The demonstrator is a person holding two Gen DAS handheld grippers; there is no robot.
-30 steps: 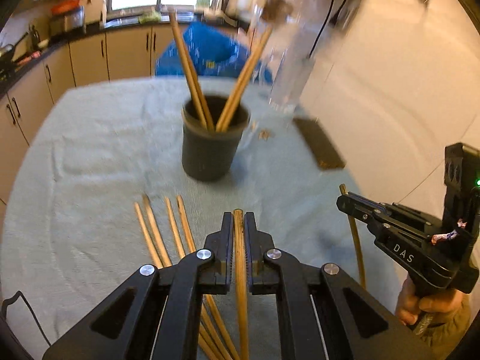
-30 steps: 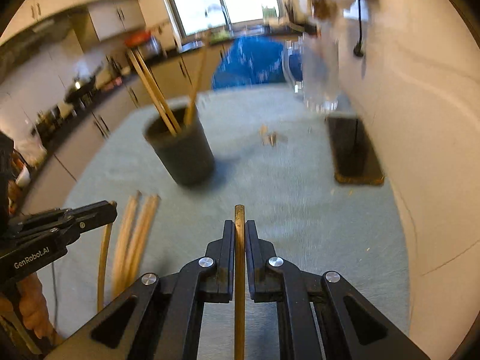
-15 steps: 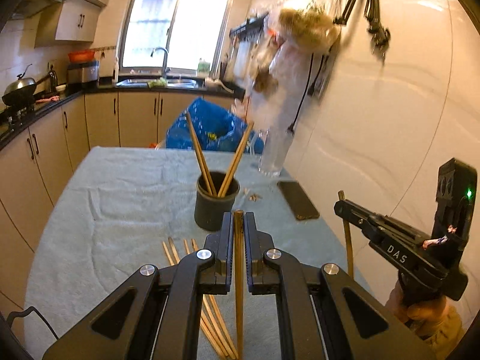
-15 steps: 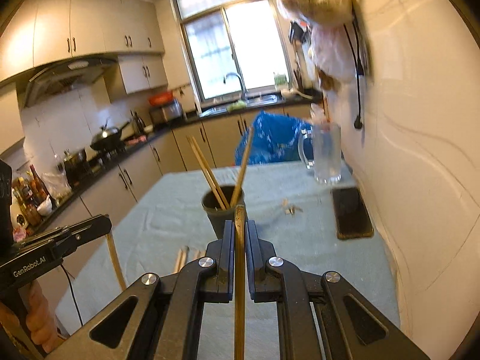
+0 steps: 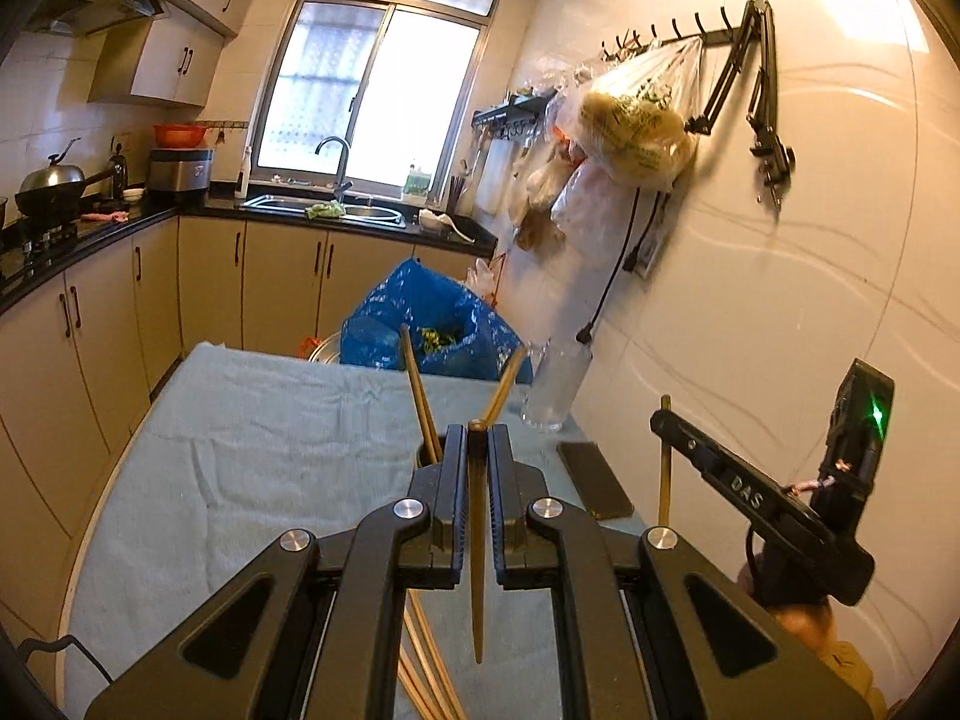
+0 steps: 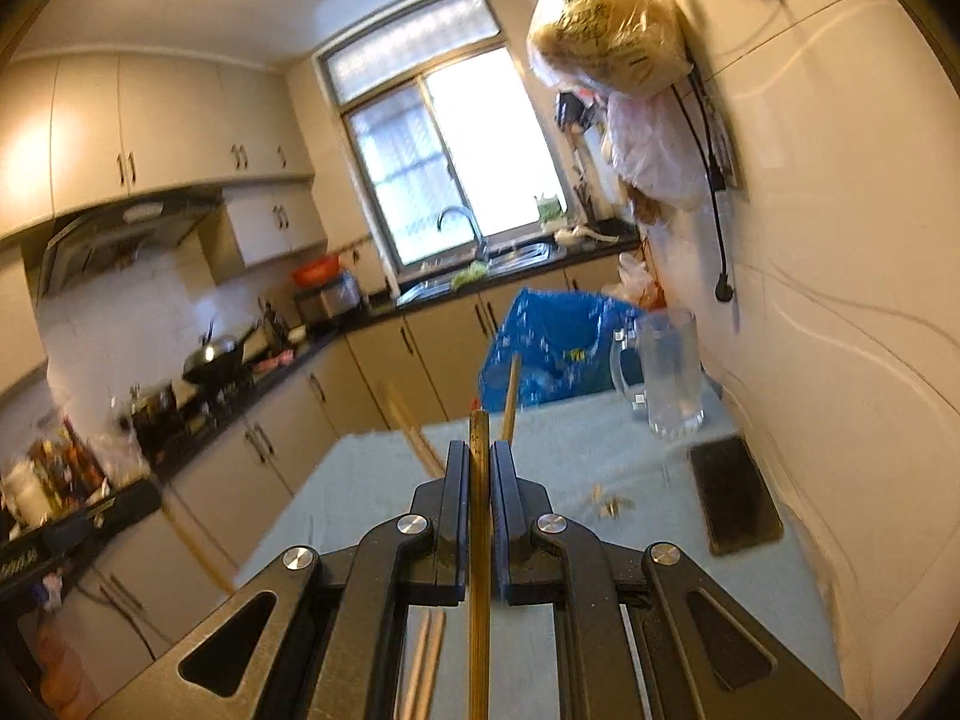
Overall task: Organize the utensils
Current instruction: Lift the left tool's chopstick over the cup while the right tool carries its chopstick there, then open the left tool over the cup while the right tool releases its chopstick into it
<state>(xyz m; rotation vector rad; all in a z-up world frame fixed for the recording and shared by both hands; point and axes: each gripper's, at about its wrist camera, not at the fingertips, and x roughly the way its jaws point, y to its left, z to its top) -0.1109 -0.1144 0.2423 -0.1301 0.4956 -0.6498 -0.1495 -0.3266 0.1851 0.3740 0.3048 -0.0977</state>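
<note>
My left gripper (image 5: 477, 438) is shut on a wooden chopstick (image 5: 477, 540), held upright above the table. My right gripper (image 6: 479, 456) is shut on another chopstick (image 6: 479, 600); it also shows at the right of the left wrist view (image 5: 660, 420), its chopstick (image 5: 664, 462) hanging down. The dark cup (image 5: 427, 457) is mostly hidden behind my left jaws; chopsticks (image 5: 417, 390) lean out of it. In the right wrist view those chopsticks (image 6: 510, 396) rise behind my jaws. Loose chopsticks (image 5: 426, 660) lie on the cloth below the left gripper.
A pale cloth covers the table (image 5: 270, 450). A glass pitcher (image 6: 666, 378) and a dark phone (image 6: 735, 495) sit near the right wall. A blue bag (image 5: 426, 324) stands past the far edge. Plastic bags (image 5: 630, 126) hang on the wall. Small crumbs (image 6: 609, 501) lie on the cloth.
Both grippers have risen and tilted upward with their chopsticks. The cup has dropped behind the jaws and more of the kitchen shows.
</note>
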